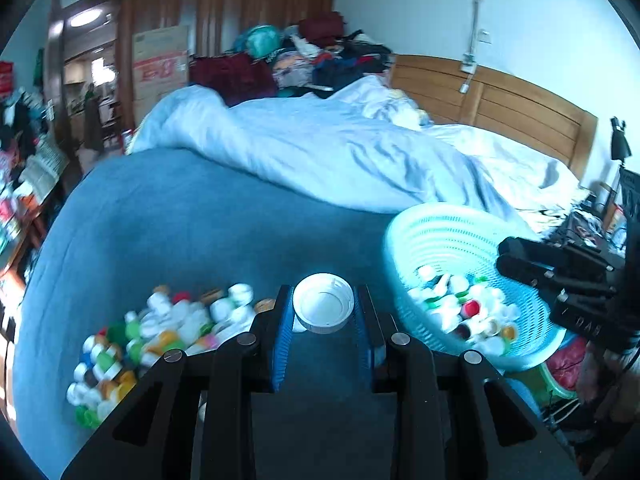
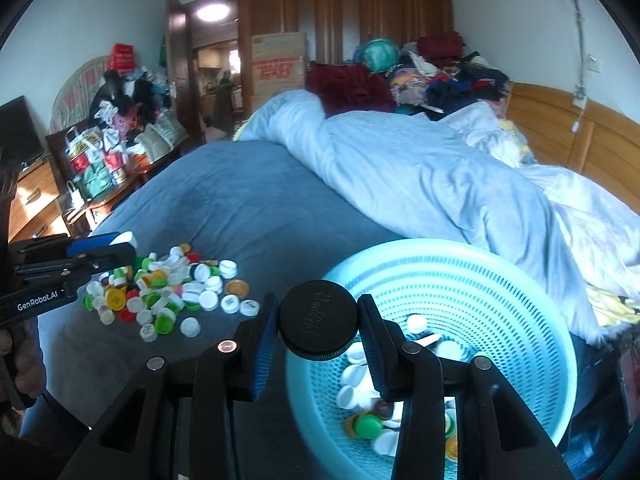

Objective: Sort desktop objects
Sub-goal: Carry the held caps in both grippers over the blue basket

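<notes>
The right gripper [image 2: 318, 330] pinches a black cap [image 2: 318, 322] directly over the basket [image 2: 500, 280] rim — nearer than the left gripper [image 1: 323, 312], which pinches a white cap [image 1: 323, 308] left of it.

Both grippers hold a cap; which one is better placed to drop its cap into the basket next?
Right. The right gripper holds its black cap over the turquoise basket; the left gripper's white cap hangs over the blue bedcover.

A home bedroom is showing here: a bed [image 2: 248, 208] with a rumpled duvet [image 2: 420, 176], a wooden headboard [image 1: 500, 100], a wardrobe [image 2: 344, 16] and piled clothes [image 2: 440, 68].
</notes>
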`<state>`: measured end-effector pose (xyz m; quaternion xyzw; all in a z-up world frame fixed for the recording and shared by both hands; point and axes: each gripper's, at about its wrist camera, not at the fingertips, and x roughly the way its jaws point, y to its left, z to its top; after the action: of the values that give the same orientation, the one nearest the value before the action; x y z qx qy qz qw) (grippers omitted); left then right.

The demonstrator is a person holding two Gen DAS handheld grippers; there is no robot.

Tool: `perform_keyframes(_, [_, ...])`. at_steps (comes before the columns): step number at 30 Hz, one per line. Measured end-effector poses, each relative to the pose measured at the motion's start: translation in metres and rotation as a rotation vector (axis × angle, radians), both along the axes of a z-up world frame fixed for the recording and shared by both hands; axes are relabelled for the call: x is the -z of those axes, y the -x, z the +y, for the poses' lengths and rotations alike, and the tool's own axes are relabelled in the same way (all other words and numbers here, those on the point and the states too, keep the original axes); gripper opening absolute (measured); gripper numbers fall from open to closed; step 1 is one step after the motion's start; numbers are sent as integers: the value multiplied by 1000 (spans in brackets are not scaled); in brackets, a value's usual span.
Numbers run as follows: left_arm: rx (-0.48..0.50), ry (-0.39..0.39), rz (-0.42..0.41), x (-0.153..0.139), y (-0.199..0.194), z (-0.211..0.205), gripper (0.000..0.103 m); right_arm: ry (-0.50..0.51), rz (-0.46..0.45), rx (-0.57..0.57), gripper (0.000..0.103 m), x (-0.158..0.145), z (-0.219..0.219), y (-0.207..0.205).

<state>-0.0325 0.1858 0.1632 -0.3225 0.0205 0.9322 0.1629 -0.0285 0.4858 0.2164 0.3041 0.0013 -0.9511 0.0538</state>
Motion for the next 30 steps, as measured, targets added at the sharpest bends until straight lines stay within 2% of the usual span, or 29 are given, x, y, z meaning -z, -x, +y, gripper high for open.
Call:
perform_keyframes(7, [98,3,16,-16,12,51,24,8,4,43,43,3,37,-2])
perform_keyframes(16, [204,18,-15,-22,24,109,25,40,2,86,43,5,73,-1])
perform_keyframes(22, [244,28,-72,-18,39,142,25,52,-9,109,44,6,91,-1])
perform_keyframes(30, [286,57,-188,-1,54,175,25,162,-78,132,44,13,125,9])
